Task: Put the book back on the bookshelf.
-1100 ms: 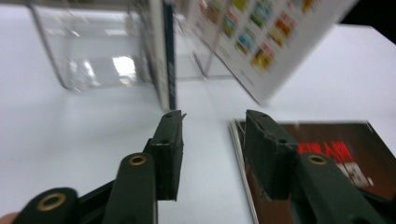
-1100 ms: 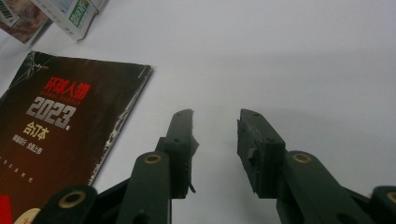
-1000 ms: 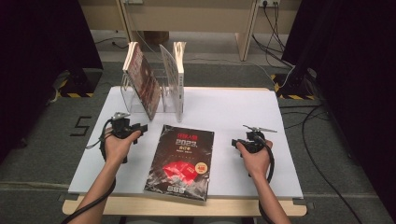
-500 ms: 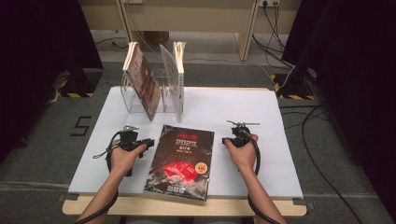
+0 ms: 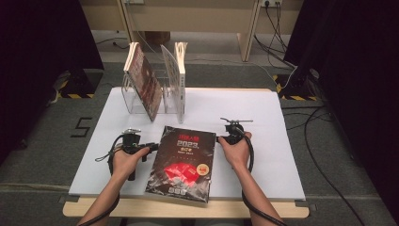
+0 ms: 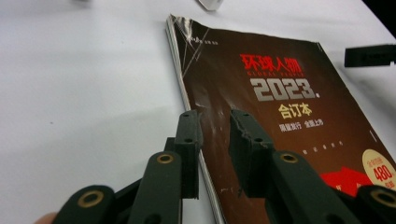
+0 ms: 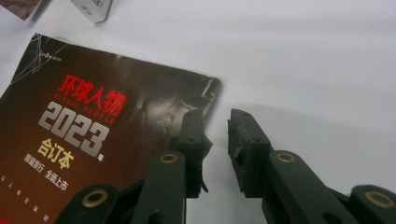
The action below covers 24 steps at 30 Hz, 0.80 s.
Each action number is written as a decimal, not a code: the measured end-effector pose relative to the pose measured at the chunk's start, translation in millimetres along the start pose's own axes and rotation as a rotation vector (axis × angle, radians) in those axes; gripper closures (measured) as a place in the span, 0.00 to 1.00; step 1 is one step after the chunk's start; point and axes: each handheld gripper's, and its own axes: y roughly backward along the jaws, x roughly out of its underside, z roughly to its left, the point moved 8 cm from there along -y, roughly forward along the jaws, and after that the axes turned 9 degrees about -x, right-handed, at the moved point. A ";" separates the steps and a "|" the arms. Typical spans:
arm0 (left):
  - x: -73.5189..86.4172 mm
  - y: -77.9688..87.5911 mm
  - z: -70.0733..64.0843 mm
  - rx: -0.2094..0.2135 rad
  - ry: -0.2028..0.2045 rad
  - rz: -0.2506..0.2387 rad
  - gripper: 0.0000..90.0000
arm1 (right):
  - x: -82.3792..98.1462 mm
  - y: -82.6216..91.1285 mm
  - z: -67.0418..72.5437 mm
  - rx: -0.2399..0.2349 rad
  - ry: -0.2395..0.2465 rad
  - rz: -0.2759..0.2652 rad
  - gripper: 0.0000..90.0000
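You've brought both hands in from the sides, so the left gripper (image 5: 151, 146) and right gripper (image 5: 219, 139) now straddle opposite edges of the magazine (image 5: 184, 162) lying flat on the white table (image 5: 282, 155), jaws just reopened slightly, gripping nothing yet.

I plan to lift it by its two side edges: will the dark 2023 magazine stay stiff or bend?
The magazine will probably sag in the middle: it is a thick but soft-covered stack of pages. Its glossy, creased cover may slip between the jaws.
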 end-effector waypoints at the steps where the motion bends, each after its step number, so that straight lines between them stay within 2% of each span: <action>1: 0.6 -0.1 -0.9 0.007 0.004 0.004 0.79 | -0.8 -1.0 1.0 -0.001 0.000 0.006 0.83; 6: 5.5 -2.8 -4.8 0.010 -0.012 0.027 0.78 | 0.0 -7.2 5.4 -0.004 -0.011 0.031 0.82; 12: 11.3 -6.2 -9.2 0.020 -0.029 0.057 0.79 | 0.1 -11.8 6.4 -0.010 -0.023 0.030 0.81; 16: 15.0 -7.9 -12.4 0.028 -0.041 0.074 0.80 | -1.6 -14.6 8.1 -0.009 -0.014 0.033 0.81; 17: 15.5 -7.8 -13.7 0.034 -0.041 0.080 0.80 | -1.8 -15.0 9.0 -0.010 -0.021 0.034 0.81; 18: 16.0 -7.8 -14.5 0.033 -0.041 0.083 0.80 | -2.5 -16.4 8.8 -0.012 -0.006 0.031 0.81; 22: 18.1 -8.2 -16.5 0.049 -0.040 0.097 0.82 | -2.3 -16.6 10.0 -0.008 -0.025 0.030 0.80; 24: 19.7 -8.0 -18.5 0.069 -0.035 0.115 0.83 | -2.3 -16.6 9.7 -0.008 -0.026 0.026 0.81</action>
